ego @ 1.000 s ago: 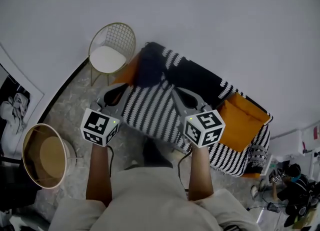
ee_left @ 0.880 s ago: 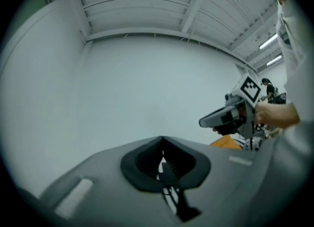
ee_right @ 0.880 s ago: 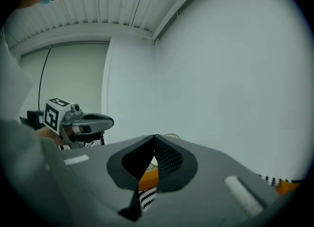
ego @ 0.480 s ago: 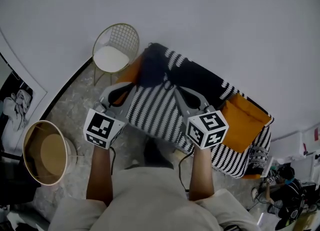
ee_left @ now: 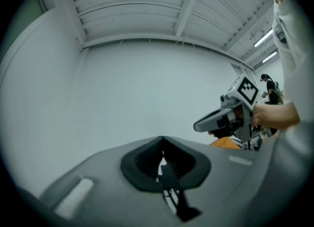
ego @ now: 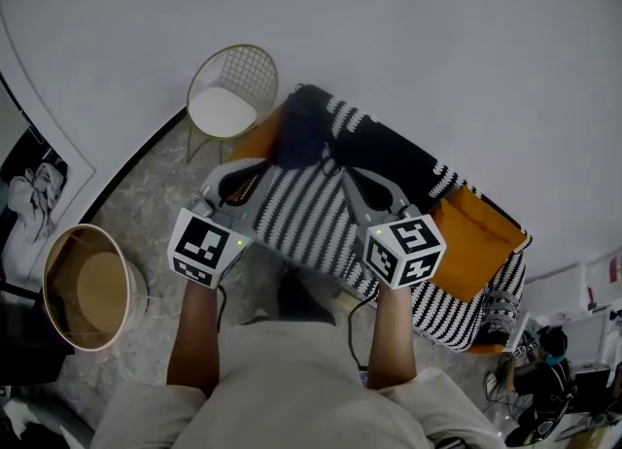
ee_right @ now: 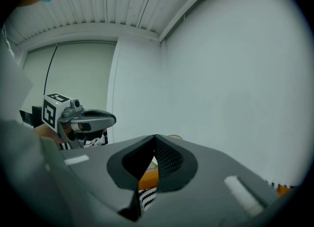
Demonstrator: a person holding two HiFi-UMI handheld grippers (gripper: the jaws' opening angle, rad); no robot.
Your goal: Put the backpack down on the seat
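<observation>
Left gripper (ee_left: 162, 141), right gripper (ee_right: 154, 138) clamping backpack (ego: 306, 219) (half-hidden)

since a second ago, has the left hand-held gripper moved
Yes, slightly: in the head view the left hand-held gripper has shifted right, away from the round tan drum-shaped shade.

left gripper (ego: 231, 177), right gripper (ego: 358, 183), both clamped on backpack (ego: 303, 216)

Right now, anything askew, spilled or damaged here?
Nothing spilled or damaged. One oddity: the striped throw lies bunched and askew on the orange sofa, leaving its right end bare. The striped backpack, pinched by the left gripper and right gripper, nearly blends into that throw.
</observation>
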